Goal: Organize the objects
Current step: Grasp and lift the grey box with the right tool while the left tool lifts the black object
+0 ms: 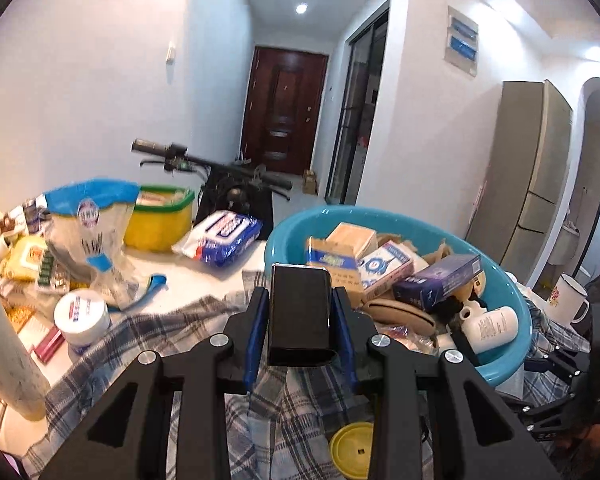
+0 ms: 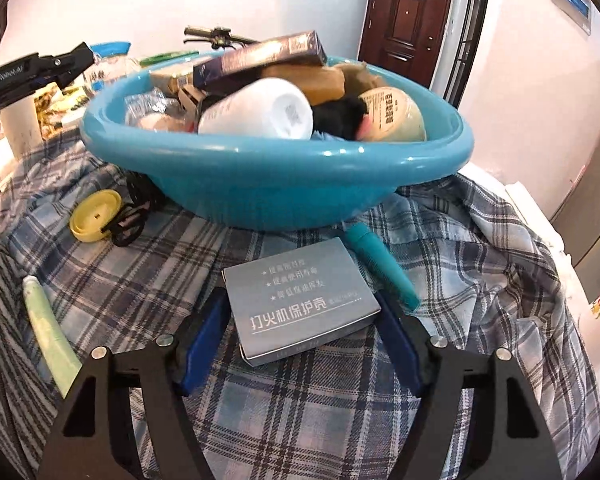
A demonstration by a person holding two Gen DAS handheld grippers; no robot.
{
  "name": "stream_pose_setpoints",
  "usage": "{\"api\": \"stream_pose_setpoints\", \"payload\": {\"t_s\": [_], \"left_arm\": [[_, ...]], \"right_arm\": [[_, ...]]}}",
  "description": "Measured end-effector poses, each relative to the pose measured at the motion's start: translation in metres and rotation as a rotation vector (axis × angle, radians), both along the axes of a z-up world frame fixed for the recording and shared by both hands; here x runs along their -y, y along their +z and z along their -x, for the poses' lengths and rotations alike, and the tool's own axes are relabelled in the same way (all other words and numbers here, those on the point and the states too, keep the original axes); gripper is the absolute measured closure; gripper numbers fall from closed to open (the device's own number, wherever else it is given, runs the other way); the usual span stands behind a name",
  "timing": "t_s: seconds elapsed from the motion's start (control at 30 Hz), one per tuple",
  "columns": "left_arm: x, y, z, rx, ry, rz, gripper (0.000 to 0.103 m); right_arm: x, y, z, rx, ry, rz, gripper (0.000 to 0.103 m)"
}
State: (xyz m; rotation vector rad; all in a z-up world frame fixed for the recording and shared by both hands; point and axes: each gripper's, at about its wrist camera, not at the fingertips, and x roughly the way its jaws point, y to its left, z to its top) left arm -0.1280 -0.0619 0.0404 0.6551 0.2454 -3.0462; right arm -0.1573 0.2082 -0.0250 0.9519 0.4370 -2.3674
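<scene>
Turquoise plastic basin (image 2: 276,184) part-filled. Left tongs (image 1: 300,312) clamp a black rectangular case (image 1: 300,312); right tongs (image 2: 300,336) narrowed around a grey flat box (image 2: 300,304), contact unclear; worktop clutter remains.

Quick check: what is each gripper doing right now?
Left gripper: shut on a black case.
Right gripper: shut on a grey box.

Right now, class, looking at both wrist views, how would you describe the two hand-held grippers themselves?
Each hand-held gripper, left and right, has angular matte-black linkage arms with triangular cut-outs, round silver bolt heads at the joints, and blue pads lining the fingers. No cables or sleeves are visible.
</scene>
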Motion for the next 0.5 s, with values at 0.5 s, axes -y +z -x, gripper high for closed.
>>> {"api": "stream_pose_setpoints", "payload": {"t_s": [0.5], "left_arm": [[-0.012,0.018,-0.016,-0.108,-0.063,0.009,0.069]], "right_arm": [[-0.037,0.06,-0.027,-0.236,-0.075,0.131,0.05]]}}
